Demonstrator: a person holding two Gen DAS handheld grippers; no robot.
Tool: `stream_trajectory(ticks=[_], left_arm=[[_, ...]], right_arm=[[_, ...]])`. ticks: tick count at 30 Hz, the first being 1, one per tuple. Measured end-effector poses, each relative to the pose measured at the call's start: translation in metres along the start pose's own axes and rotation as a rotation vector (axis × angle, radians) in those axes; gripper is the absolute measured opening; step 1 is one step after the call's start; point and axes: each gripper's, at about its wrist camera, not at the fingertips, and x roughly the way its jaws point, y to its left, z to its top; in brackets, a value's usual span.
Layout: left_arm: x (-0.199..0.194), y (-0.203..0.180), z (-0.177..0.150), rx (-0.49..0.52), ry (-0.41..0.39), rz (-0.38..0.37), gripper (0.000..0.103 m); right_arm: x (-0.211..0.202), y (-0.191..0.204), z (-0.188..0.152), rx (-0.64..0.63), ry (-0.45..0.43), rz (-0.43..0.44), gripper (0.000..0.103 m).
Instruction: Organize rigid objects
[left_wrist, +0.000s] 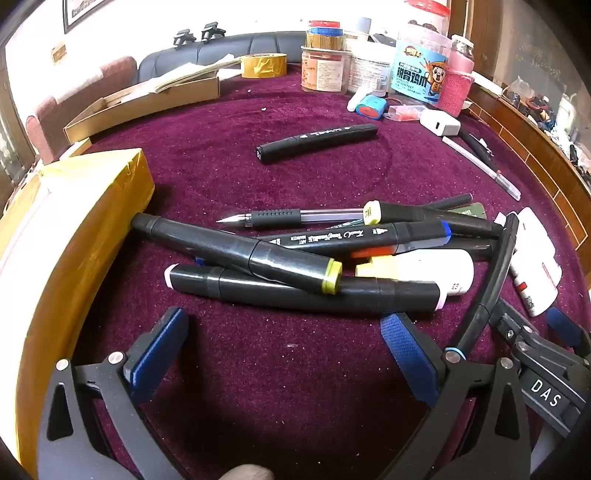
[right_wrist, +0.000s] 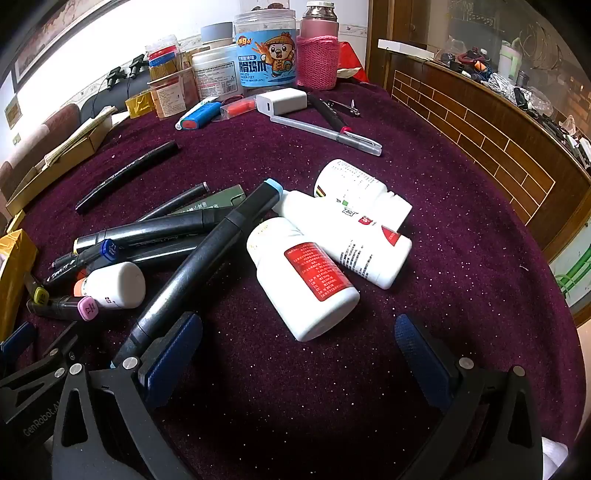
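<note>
Blown-out window glare behind, fisheye-warped dark edges.

we read "das" in white on the right hand-held gripper (left_wrist: 543, 325) in the left view, and "genrobot.ai" on the left hand-held gripper (right_wrist: 18, 345) in the right view. a pink marker cap (right_wrist: 88, 307) bears "17". the blue jar (right_wrist: 266, 55) shows "less feet" under chinese characters. one marker (left_wrist: 354, 236) reads "art marker".

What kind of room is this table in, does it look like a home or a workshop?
Most likely a home living room. A dark leather sofa sits behind the plum velvet-covered table, a framed picture hangs on the wall, and a blue-labelled clear plastic snack jar shares the tabletop.
</note>
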Motion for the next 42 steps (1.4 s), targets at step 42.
stream_trajectory(ticks=[42], left_arm=[[-0.033, 0.029, -0.027, 0.047, 0.077, -0.253, 0.103]], right_arm=[[-0.004, -0.001, -0.003, -0.053, 0.035, 0.043, 0.102]])
